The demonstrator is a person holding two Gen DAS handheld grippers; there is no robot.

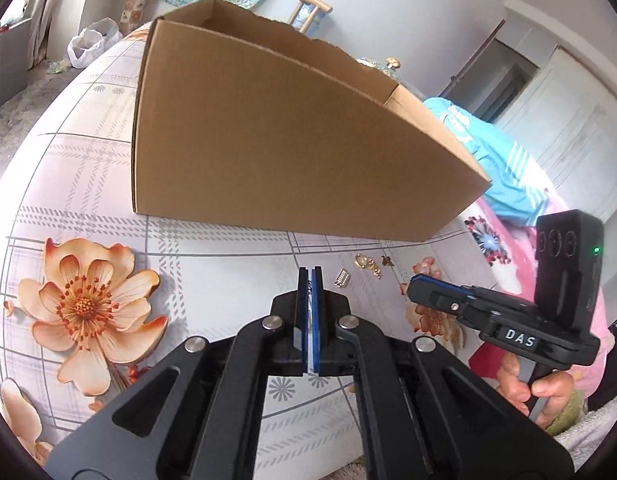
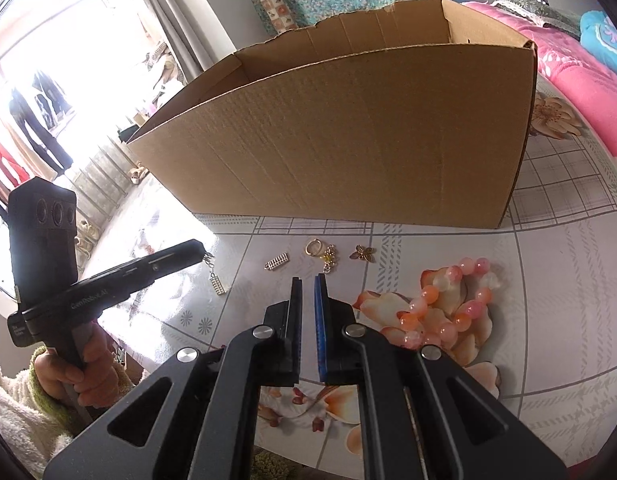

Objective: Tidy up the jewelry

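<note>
An open cardboard box stands on the flowered tablecloth; it also shows in the right wrist view. In front of it lie a small bar charm, a gold ring with a chain, a butterfly charm and a pink-orange bead bracelet. My left gripper is shut on a dangling bar earring, which hangs from its tip in the right wrist view. My right gripper is slightly open and empty, just short of the ring; it also shows in the left wrist view.
Pink and blue bedding lies right of the box. A white plastic bag sits on the floor beyond the table's far left edge. Hanging clothes are at the left.
</note>
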